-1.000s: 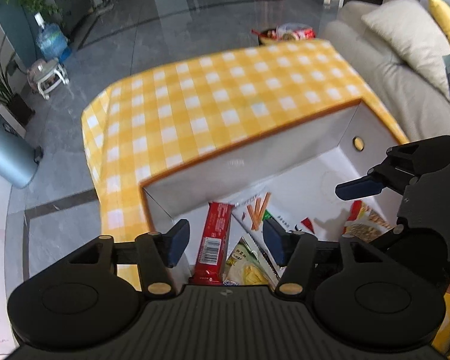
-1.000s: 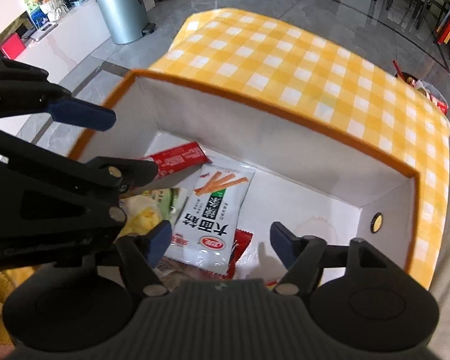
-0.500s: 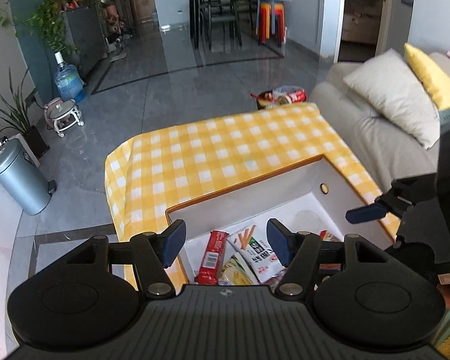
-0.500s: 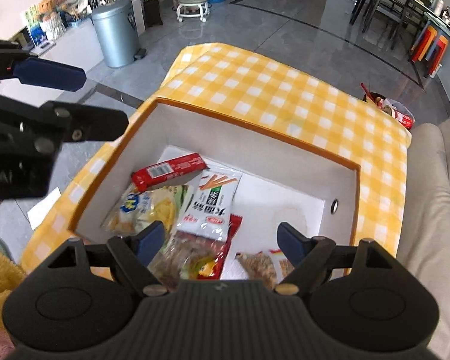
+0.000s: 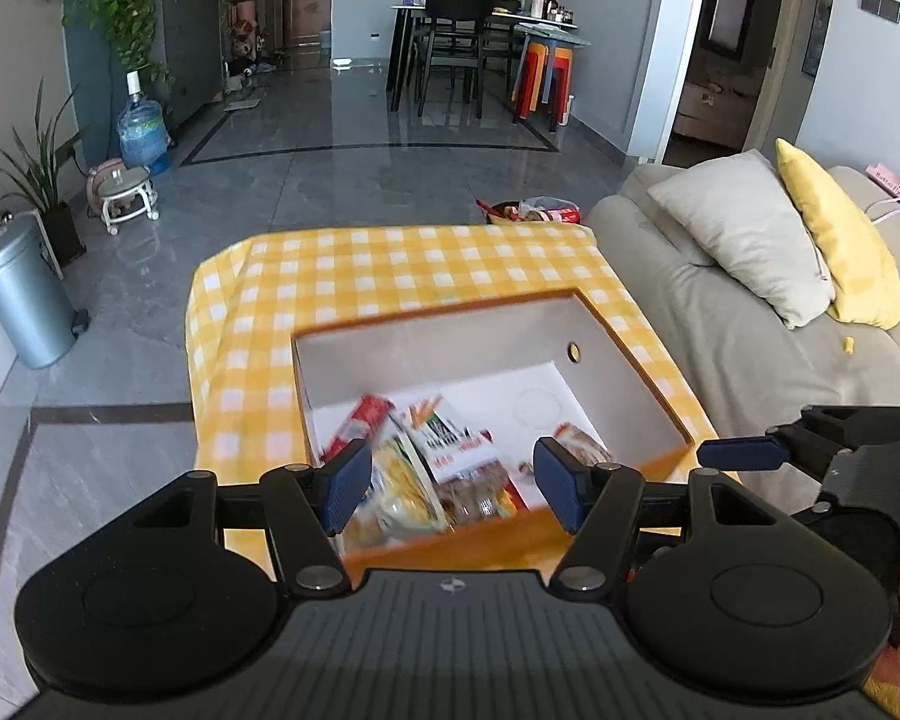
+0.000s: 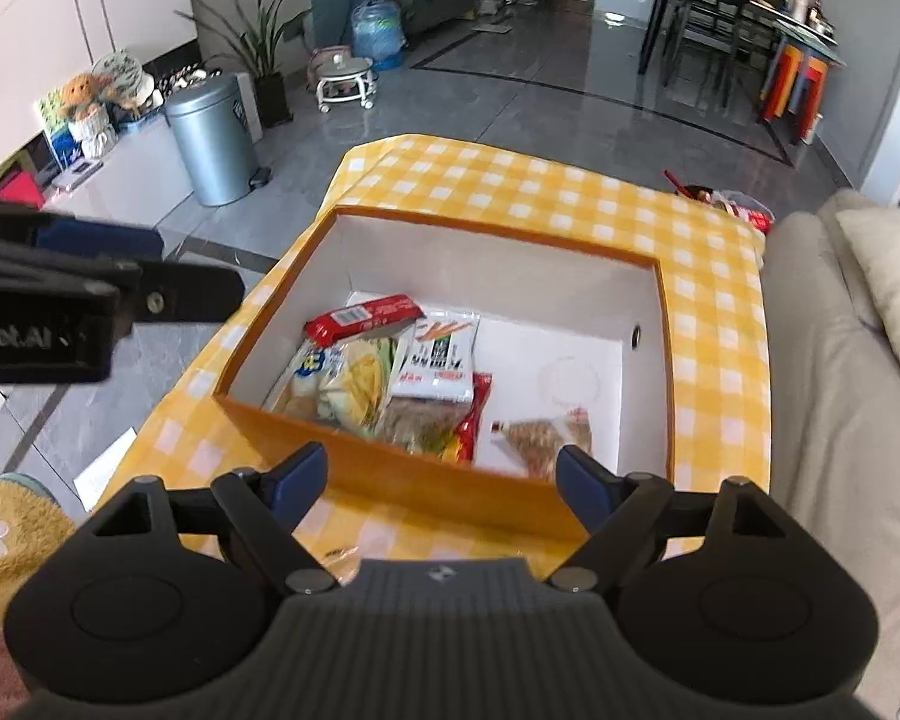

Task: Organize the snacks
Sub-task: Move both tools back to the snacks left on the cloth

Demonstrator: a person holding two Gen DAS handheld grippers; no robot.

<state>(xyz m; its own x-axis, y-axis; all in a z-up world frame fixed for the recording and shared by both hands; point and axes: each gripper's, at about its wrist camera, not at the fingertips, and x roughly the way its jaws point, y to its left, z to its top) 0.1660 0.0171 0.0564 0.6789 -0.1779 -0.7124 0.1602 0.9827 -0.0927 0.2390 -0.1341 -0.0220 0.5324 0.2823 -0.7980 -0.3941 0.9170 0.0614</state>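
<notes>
An orange-rimmed white box (image 6: 468,276) (image 5: 432,354) stands on the yellow checked table (image 6: 570,192). Inside lie several snacks: a red bar (image 6: 363,318) (image 5: 360,420), a white stick-snack pack (image 6: 441,354) (image 5: 444,438), a yellow chip bag (image 6: 348,384) (image 5: 396,492), a brown-and-red bag (image 6: 438,426) and a small clear packet (image 6: 540,435). My left gripper (image 5: 450,483) is open and empty, above the box's near edge. My right gripper (image 6: 444,486) is open and empty, above the near wall. The right gripper's finger shows in the left wrist view (image 5: 744,453).
A beige sofa (image 5: 750,324) with a grey pillow (image 5: 744,228) and a yellow pillow (image 5: 840,246) runs along the right. A grey bin (image 6: 210,138) stands on the floor to the left. A snack basket (image 5: 534,213) sits beyond the table. A yellow towel (image 6: 12,534) lies near left.
Both grippers have pulled up and back from inside the box, so the whole box and the room now show. Both stayed open and empty. The snacks have not moved.
</notes>
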